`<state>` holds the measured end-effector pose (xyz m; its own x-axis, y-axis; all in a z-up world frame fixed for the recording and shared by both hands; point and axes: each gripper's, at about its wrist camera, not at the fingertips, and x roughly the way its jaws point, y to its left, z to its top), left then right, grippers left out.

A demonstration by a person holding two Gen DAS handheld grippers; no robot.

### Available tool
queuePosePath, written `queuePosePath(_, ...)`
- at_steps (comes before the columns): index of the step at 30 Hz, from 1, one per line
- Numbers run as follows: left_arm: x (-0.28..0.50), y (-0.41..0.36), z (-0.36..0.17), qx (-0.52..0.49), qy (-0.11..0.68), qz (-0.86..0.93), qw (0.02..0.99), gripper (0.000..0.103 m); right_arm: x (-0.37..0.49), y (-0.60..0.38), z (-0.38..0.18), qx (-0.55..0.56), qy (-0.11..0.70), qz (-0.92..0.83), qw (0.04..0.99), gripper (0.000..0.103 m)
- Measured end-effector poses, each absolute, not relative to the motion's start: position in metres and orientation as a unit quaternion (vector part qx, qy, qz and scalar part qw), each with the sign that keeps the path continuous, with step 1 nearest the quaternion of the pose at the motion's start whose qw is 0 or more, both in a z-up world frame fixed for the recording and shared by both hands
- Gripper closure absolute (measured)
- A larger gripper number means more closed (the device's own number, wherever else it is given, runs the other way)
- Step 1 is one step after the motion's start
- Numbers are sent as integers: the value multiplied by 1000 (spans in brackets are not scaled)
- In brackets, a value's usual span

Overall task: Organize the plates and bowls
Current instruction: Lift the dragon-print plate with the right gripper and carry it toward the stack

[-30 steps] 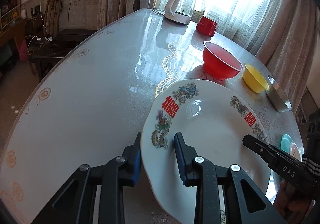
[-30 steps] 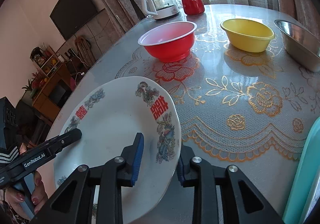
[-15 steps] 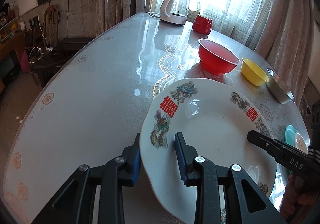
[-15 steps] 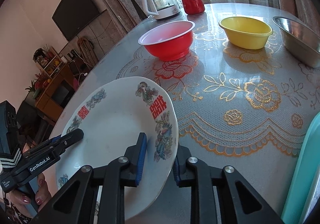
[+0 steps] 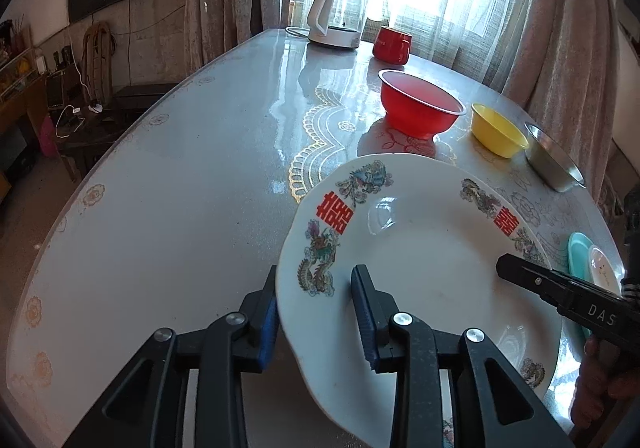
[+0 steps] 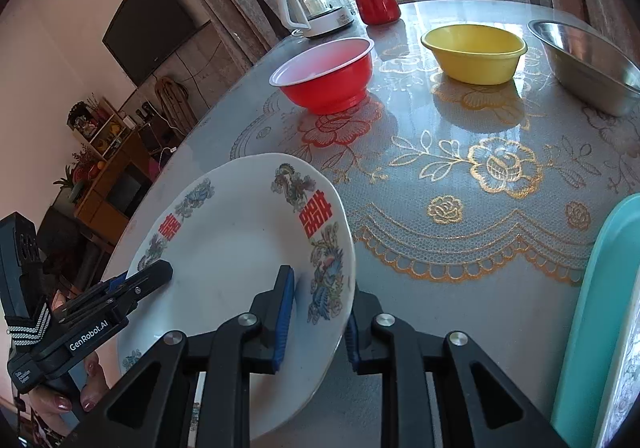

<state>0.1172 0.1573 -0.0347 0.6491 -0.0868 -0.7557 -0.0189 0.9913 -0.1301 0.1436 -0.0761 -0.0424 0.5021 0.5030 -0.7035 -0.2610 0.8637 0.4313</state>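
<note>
Your left gripper [image 5: 318,312] pinches the near-left rim of the white plate [image 5: 424,248], one blue pad under the edge and one on the upper face. Your right gripper [image 6: 318,314] clamps the opposite rim of the same plate in the same way, so the plate hangs between both tools, tilted, above the near part of the table [image 5: 180,207]. Just to the right of it, a teal plate [image 6: 592,312] lies on the lace-patterned cloth with a smaller white dish on top of it. Farther out, three bowls stand in a row, apart from one another: the red bowl [image 6: 326,77], then the yellow bowl [image 6: 474,53], then the steel bowl [image 6: 588,63]. At the far end of the table, near the curtained window, you have a white kettle [image 5: 336,17] and a red mug [image 5: 391,44] beside it.
</note>
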Motion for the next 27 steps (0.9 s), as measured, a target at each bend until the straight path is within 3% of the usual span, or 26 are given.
queuePosePath(27, 99, 114, -10, -45, 382, -37, 922, 68, 104, -111, -10, 85, 389, 196, 896, 80)
